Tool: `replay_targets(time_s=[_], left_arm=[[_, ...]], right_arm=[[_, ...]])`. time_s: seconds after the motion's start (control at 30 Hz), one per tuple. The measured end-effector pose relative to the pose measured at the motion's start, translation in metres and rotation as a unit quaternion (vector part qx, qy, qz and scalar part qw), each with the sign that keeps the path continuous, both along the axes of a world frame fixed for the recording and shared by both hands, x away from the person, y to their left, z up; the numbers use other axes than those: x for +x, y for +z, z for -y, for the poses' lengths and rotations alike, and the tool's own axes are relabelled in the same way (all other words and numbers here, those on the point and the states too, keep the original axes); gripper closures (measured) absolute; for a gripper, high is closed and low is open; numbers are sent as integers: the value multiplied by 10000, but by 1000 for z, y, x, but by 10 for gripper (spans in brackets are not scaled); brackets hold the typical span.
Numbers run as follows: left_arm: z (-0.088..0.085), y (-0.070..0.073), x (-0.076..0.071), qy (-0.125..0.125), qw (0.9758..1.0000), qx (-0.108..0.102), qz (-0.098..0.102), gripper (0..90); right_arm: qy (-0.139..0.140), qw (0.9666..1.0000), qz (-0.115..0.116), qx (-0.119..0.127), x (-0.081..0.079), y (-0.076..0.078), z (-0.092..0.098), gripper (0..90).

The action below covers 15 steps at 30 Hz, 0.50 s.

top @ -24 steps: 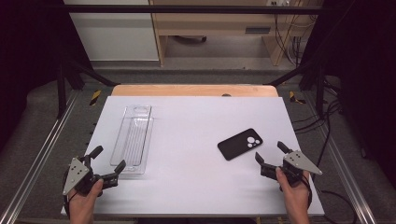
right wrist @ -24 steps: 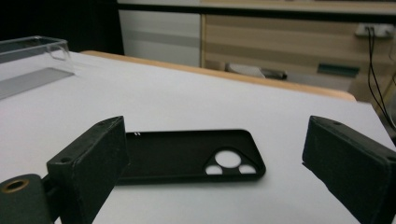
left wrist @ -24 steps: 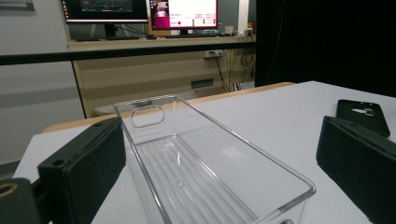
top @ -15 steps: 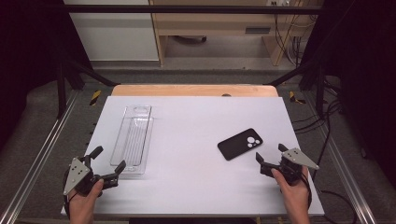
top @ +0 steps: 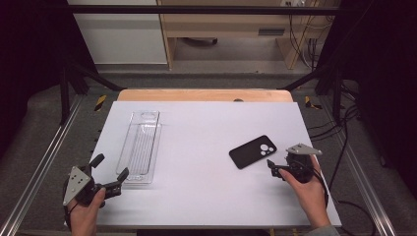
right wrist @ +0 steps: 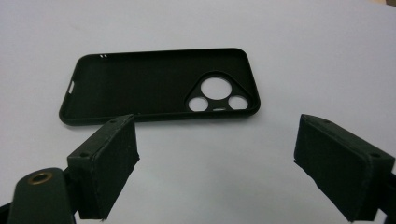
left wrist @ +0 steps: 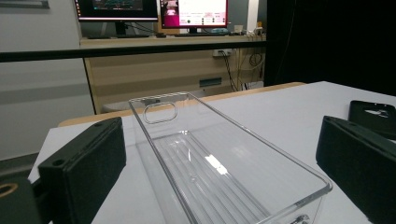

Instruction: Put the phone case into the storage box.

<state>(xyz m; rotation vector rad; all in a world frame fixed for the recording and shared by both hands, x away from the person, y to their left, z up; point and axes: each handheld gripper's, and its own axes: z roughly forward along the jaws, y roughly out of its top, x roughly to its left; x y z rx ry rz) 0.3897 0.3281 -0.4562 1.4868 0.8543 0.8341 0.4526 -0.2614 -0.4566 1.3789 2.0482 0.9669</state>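
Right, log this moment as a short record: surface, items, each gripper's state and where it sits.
surface: white table top
clear tray: long, empty, lying at the left of the table
phone case: black, open side up, camera cutouts visible, right of centre
left gripper: open, holding nothing, just short of the clear tray's near end
right gripper: open, holding nothing, near the phone case, not touching it
contact: neither gripper touches either item

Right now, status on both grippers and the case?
Left gripper and right gripper open, empty. Black phone case flat on white table, untouched. Clear plastic tray well aside.
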Motion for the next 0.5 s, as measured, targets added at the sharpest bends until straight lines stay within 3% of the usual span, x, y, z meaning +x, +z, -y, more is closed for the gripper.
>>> replay_targets(time_s=[0.03,0.27,0.37,0.5], left_arm=[[0,0,0,3,10000,-2,-2,13],[-1,1,-1,7,10000,-54,5,13],[0,0,0,-7,10000,-48,-6,13],[0,1,-1,-20,10000,-33,-2,13]], right_arm=[[0,10000,0,0,0,0,0,137],[90,9973,-570,-457,30,15,-1,135],[2,9951,-898,-411,44,14,-1,149],[103,9915,-1210,-468,62,13,2,194]])
